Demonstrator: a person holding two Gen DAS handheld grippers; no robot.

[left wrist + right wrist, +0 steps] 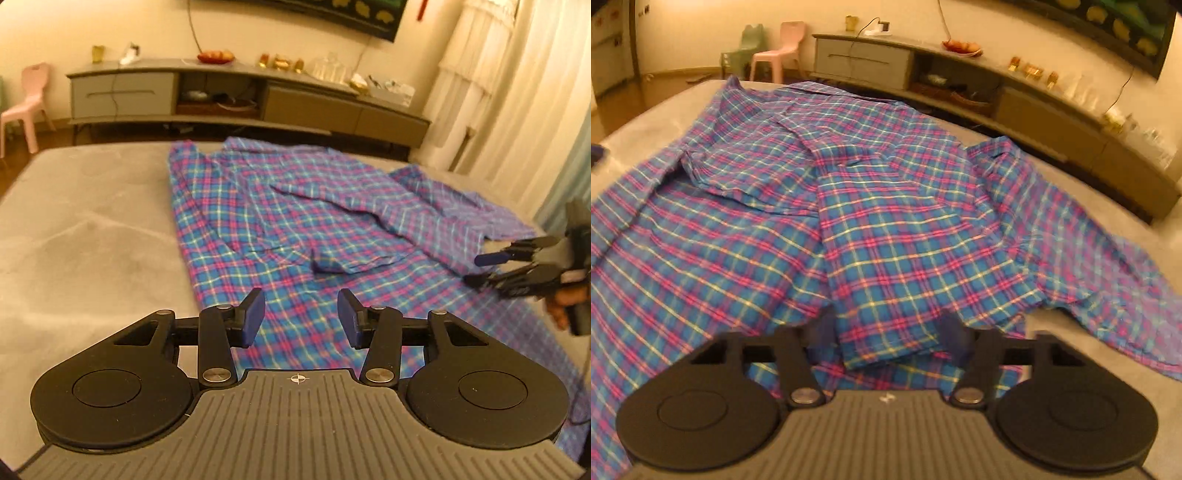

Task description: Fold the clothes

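Observation:
A blue, pink and yellow plaid shirt [295, 221] lies spread on a grey padded surface [92, 229], with one sleeve folded across its middle. My left gripper [301, 317] is open and empty, just above the shirt's near edge. My right gripper [484, 267] shows at the right of the left wrist view, jaws apart, by the shirt's right side. In the right wrist view the shirt [886, 229] fills the frame and a folded flap of cloth lies between the open right gripper's [886, 332] fingers, which are blurred.
A long grey TV cabinet [240, 96] with small items stands beyond the surface. A pink plastic chair [26, 107] is at the far left. White curtains [517, 92] hang at the right. A green chair [742, 48] stands by the pink one.

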